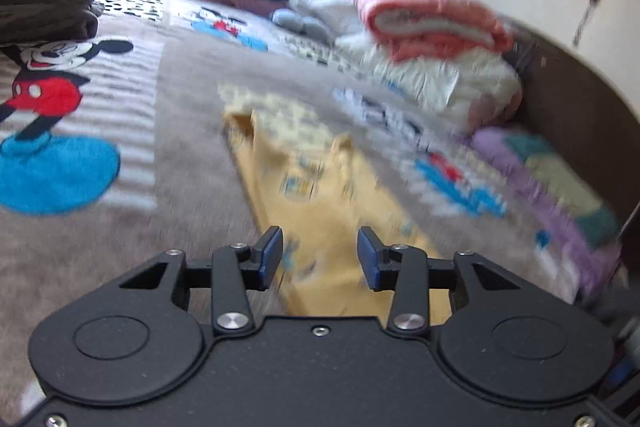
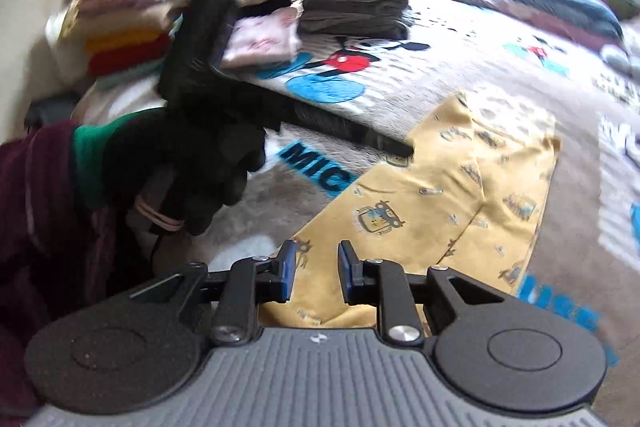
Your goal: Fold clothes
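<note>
Between the parted, empty fingers of both the left gripper (image 1: 320, 253) and the right gripper (image 2: 318, 269): a yellow printed garment (image 2: 460, 195), partly folded on a cartoon blanket (image 2: 520, 75). Likely risks: pinching blanket pile along with thin cloth, or dragging the fold askew. Beyond, folded stacks (image 2: 352, 3).

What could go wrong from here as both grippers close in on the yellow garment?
1. Both the left gripper and right gripper are open over the yellow garment, which lies flat on a plush blanket; a pinch might catch blanket pile too.
2. The garment is already partly folded; lifting one layer could undo it.
</note>
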`<act>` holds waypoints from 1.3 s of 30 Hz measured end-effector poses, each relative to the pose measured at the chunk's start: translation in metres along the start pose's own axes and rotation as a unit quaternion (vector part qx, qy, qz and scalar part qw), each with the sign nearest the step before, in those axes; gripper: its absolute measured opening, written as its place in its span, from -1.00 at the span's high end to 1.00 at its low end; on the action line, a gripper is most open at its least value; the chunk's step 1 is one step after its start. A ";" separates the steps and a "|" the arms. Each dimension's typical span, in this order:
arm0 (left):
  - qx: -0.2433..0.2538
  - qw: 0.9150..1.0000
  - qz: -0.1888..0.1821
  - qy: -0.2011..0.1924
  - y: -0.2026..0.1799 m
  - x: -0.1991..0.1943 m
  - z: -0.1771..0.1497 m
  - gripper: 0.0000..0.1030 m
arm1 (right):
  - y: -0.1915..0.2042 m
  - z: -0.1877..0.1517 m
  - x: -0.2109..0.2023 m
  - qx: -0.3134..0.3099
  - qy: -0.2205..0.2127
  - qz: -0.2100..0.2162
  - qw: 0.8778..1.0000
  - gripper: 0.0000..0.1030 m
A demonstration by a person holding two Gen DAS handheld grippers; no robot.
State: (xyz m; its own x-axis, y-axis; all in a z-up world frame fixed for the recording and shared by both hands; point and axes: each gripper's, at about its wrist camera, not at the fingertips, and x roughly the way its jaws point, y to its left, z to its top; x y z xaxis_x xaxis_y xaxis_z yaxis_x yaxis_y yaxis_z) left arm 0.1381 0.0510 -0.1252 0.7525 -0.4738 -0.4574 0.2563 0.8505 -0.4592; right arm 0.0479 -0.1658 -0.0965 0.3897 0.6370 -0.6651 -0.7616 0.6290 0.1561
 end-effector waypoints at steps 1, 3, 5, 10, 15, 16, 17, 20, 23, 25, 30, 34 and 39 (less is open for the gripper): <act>-0.004 1.000 -0.004 -0.001 0.000 0.004 0.007 0.24 | -0.003 -0.003 0.005 0.008 -0.002 0.001 1.000 0.53; 0.001 1.000 -0.008 0.008 -0.004 0.019 0.020 0.24 | -0.007 -0.009 0.014 0.017 0.002 -0.002 1.000 0.53; 0.005 1.000 -0.015 0.024 -0.005 0.038 0.035 0.24 | -0.009 -0.016 0.020 0.028 0.007 0.001 1.000 0.49; -0.040 0.996 0.029 0.074 0.024 0.100 0.069 0.24 | -0.013 -0.034 0.023 0.072 -0.006 0.011 0.997 0.33; -0.111 0.993 0.002 0.035 0.049 0.094 0.093 0.24 | -0.016 -0.035 0.025 0.080 -0.011 0.016 0.997 0.32; -0.114 0.993 -0.006 0.028 0.049 0.086 0.093 0.24 | -0.016 -0.036 0.024 0.081 -0.014 0.017 0.996 0.32; -0.117 0.993 -0.016 0.027 0.048 0.080 0.091 0.24 | -0.015 -0.037 0.021 0.082 -0.018 0.017 0.996 0.32; -0.123 0.991 -0.031 0.033 0.046 0.073 0.083 0.23 | -0.012 -0.037 0.018 0.074 -0.030 0.020 0.997 0.30; -0.143 0.989 -0.019 0.042 0.054 0.090 0.083 0.16 | -0.013 -0.038 0.019 0.071 -0.035 0.023 0.997 0.26; -0.157 0.986 -0.012 0.048 0.059 0.100 0.082 0.16 | -0.015 -0.039 0.023 0.075 -0.027 0.020 0.997 0.25; -0.179 0.983 0.004 0.043 0.067 0.113 0.089 0.13 | -0.019 -0.040 0.024 0.090 -0.026 0.029 0.995 0.23; -0.165 0.986 -0.003 0.028 0.065 0.094 0.094 0.08 | -0.024 -0.039 0.016 0.101 -0.042 0.043 0.993 0.23; -0.136 0.990 0.028 0.040 0.074 0.074 0.077 0.08 | -0.044 -0.036 0.001 0.138 -0.080 0.051 0.986 0.23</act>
State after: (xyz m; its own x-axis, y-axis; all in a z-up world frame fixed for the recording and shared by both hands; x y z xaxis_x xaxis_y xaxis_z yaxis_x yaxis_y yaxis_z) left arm 0.2592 0.0961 -0.1345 0.7078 -0.4531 -0.5420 0.0348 0.7887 -0.6138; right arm 0.0635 -0.2085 -0.1301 0.4117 0.7517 -0.5152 -0.6400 0.6409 0.4238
